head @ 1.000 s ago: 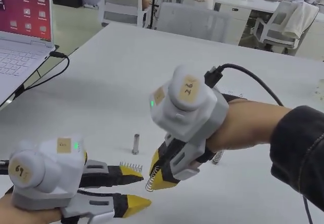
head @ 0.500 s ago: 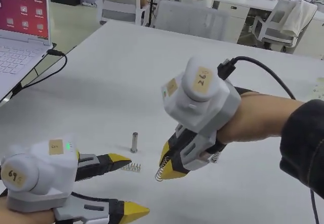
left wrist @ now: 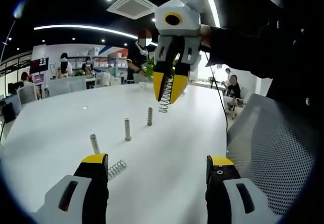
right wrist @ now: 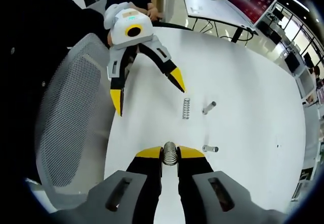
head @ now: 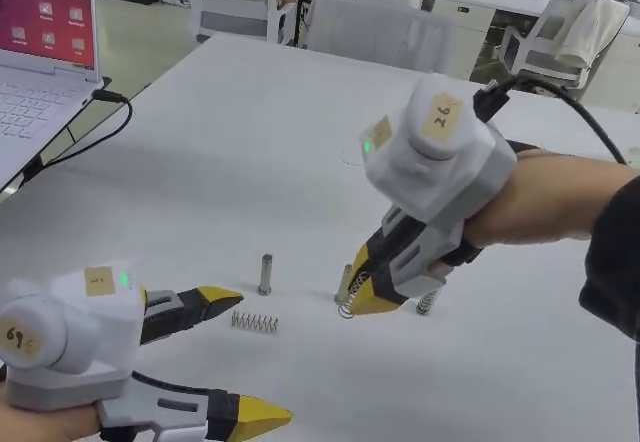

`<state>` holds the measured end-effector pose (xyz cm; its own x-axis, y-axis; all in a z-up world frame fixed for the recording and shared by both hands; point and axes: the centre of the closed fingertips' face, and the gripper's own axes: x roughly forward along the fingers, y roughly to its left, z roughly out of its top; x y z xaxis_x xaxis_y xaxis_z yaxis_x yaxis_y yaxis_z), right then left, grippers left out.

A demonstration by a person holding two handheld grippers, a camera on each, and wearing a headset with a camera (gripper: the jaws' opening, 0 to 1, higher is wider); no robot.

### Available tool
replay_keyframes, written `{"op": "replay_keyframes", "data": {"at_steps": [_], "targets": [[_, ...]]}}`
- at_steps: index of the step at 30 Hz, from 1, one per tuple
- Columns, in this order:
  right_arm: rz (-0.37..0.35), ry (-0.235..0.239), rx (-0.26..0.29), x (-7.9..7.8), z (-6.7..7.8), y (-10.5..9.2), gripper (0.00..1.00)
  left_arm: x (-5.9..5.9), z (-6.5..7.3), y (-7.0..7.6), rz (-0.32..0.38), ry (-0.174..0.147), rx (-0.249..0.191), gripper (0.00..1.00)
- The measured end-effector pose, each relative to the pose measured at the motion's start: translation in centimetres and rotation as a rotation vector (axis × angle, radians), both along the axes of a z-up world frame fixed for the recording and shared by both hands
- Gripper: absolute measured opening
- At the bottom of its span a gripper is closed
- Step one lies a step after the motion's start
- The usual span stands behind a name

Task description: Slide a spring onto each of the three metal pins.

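My right gripper (head: pixel 362 300) is shut on a small spring (head: pixel 350 297), held end-down beside a bare metal pin (head: pixel 344 284). From its own camera, the spring (right wrist: pixel 170 154) sits clamped between the yellow tips of my right gripper (right wrist: pixel 170 152). A second bare pin (head: pixel 266 274) stands upright to the left. A third pin wearing a spring (head: pixel 430 302) stands behind the right gripper. A loose spring (head: pixel 254 321) lies flat on the white table (head: pixel 250 162). My left gripper (head: pixel 245 355) is open near it, and the loose spring (left wrist: pixel 116 168) lies just past its left fingertip (left wrist: pixel 94 159).
An open laptop (head: pixel 40 52) sits at the table's far left, and its black cable (head: pixel 105 132) trails across the surface. Chairs (head: pixel 380 32) stand beyond the far edge. A mesh chair (left wrist: pixel 268 143) is close on the near side.
My right gripper has carried the spring to the right and further away, from near the loose spring to the middle pin. The left gripper stays open, low at the near left.
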<state>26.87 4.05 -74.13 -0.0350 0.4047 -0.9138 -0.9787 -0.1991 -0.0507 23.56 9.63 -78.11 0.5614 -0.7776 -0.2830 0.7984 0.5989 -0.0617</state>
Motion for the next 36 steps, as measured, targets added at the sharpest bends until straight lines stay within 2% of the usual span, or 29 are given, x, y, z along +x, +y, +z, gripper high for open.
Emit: {"op": "replay_keyframes", "data": {"at_steps": [2,9,15,22,29,36], "targets": [[-0.011,-0.003,-0.008,0.5,0.1,-0.4,0.09,0.1,0.0,0.1,0.006,-0.002,0.001,0.79],[-0.030,-0.025,-0.030,1.9,0.2,-1.1,0.09,0.0,0.0,0.1,0.011,-0.003,-0.002,0.81],[-0.043,-0.055,-0.052,3.4,0.2,-1.2,0.09,0.0,0.0,0.3,0.016,-0.005,0.000,0.83],[-0.067,-0.085,-0.049,5.1,0.3,-0.7,0.09,0.1,-0.2,0.5,0.022,-0.003,0.008,0.86],[-0.073,-0.099,-0.060,6.3,-0.1,-0.3,0.09,0.5,-0.4,1.1,0.048,-0.004,0.004,0.89],[-0.071,-0.094,-0.078,6.9,-1.1,0.0,0.09,1.0,-0.2,1.7,0.079,-0.009,-0.006,0.97]]}}
